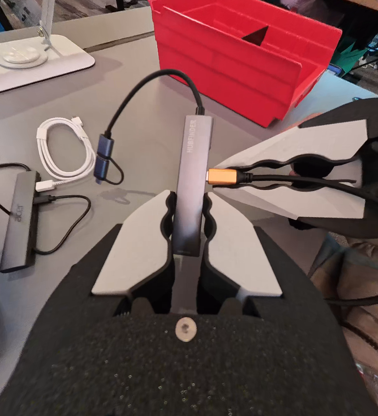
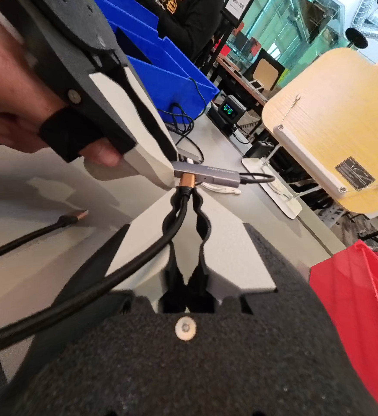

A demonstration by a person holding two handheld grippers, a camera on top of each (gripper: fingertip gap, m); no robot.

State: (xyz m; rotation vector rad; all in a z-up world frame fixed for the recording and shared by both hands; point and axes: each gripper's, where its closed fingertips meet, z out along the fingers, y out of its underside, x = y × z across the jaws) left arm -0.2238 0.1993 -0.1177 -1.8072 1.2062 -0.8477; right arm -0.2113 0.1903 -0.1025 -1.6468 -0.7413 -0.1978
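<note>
1. The grey worktop [image 1: 138, 126] carries everything. A red bin [image 1: 239, 63] stands at its far side, blue bins [image 2: 161, 67] at the far left in the right wrist view, and a white flat base [image 1: 26, 65] of some stand at the far left in the left wrist view.
2. The left gripper [image 1: 189, 209] is closed around the near end of a slim grey hub [image 1: 194, 180], holding it above the worktop with its short black lead [image 1: 138, 99] arcing away to a blue plug [image 1: 104, 153].
3. The right gripper [image 2: 186, 191] is pinched on an orange plug [image 2: 186, 180] whose tip meets the side of the hub, with the thick black cable [image 2: 116, 276] trailing back between the fingers and off to the left.
4. A second grey hub [image 1: 19, 225] and a coiled white cable [image 1: 64, 148] lie on the worktop, near left.
5. Handling, as a judgement: the hub looks light, rigid and smooth, so it may slip or twist. The flat long sides are the sound place to hold it. The plug is small and stiff, best held on its orange shell, while its heavy cable will tug sideways.
6. Hard to tell: whether the plug is fully seated or only at the port mouth. The gripper tips hide the joint. A loose cable end [image 2: 77, 216] lies left on the worktop; I cannot tell what it belongs to.
</note>
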